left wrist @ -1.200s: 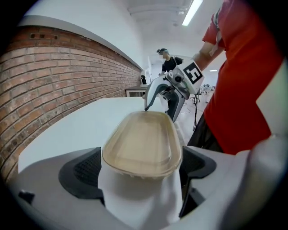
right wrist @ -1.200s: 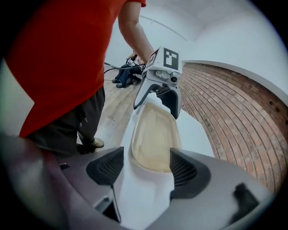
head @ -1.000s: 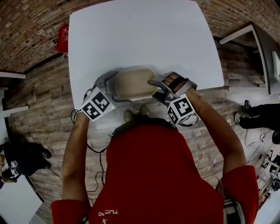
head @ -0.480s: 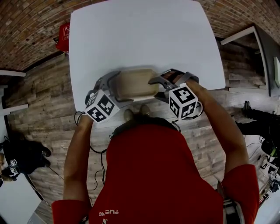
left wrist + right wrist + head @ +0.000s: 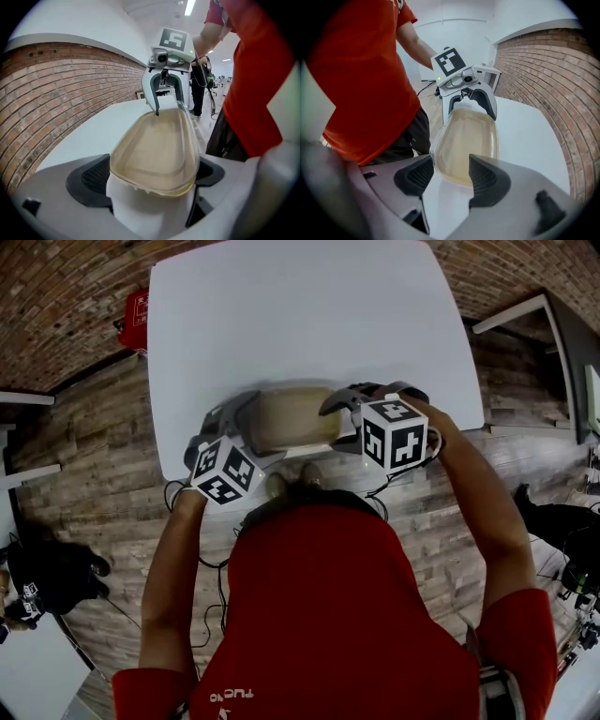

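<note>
Head view: a tan, oval, shallow plastic tray (image 5: pixel 292 418) lies at the near edge of the white table (image 5: pixel 300 315), roughly midway along that edge. The left gripper (image 5: pixel 255 426) sits at the tray's left end and the right gripper (image 5: pixel 330 427) at its right end. A person in a red shirt (image 5: pixel 347 615) stands at the table on a wooden plank floor (image 5: pixel 84 456).

Left gripper view: the left gripper (image 5: pixel 150 180) has its jaws set across the tray's (image 5: pixel 157 145) near end. The rim meets the inner edge of each dark ribbed pad (image 5: pixel 89 176), so the jaws are clamped on it. At the tray's far end the right gripper (image 5: pixel 167 108) points down with its jaws straddling the rim. The table (image 5: pixel 89 140) runs off to the left, toward a red brick wall (image 5: pixel 56 93).

Right gripper view: the right gripper (image 5: pixel 451 176) has its jaws apart. The tray's (image 5: pixel 468 140) near end lies just past the fingertips and is partly hidden behind the right-hand pad (image 5: pixel 485 178). I cannot tell whether the pads touch it. The left gripper (image 5: pixel 471 110) stands at the far end, and the table (image 5: pixel 525 136) spreads to the right.
</note>
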A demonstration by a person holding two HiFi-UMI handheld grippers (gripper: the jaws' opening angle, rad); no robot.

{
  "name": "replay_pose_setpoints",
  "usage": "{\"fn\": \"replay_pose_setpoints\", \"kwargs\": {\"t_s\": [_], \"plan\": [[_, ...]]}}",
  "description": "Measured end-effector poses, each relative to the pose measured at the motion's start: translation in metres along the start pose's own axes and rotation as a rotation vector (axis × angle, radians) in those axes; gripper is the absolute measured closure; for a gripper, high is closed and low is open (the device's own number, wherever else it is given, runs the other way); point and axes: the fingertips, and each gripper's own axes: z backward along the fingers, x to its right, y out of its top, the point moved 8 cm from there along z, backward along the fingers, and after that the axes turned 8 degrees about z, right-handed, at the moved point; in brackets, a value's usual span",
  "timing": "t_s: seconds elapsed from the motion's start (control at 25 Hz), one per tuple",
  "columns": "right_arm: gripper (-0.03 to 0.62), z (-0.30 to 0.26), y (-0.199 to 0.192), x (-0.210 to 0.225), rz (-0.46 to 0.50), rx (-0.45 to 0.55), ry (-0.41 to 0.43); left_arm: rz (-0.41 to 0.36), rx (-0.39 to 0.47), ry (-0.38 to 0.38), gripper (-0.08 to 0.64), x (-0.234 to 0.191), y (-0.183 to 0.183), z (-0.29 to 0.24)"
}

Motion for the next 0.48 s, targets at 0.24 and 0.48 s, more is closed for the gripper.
{"fn": "replay_pose_setpoints", "kwargs": {"t_s": [0.24,0.48], "plan": [[0.351,0.001,0.005,-0.002,0.019,-0.036,-0.028,0.009,0.002,0.024,0.026,0.001,-0.001,-0.001],[0.318,-0.011,0.019,-0.016,0.115,-0.139,-0.247,0.089,0.033,0.03,0.026,0.005,0.0,0.001]]}}
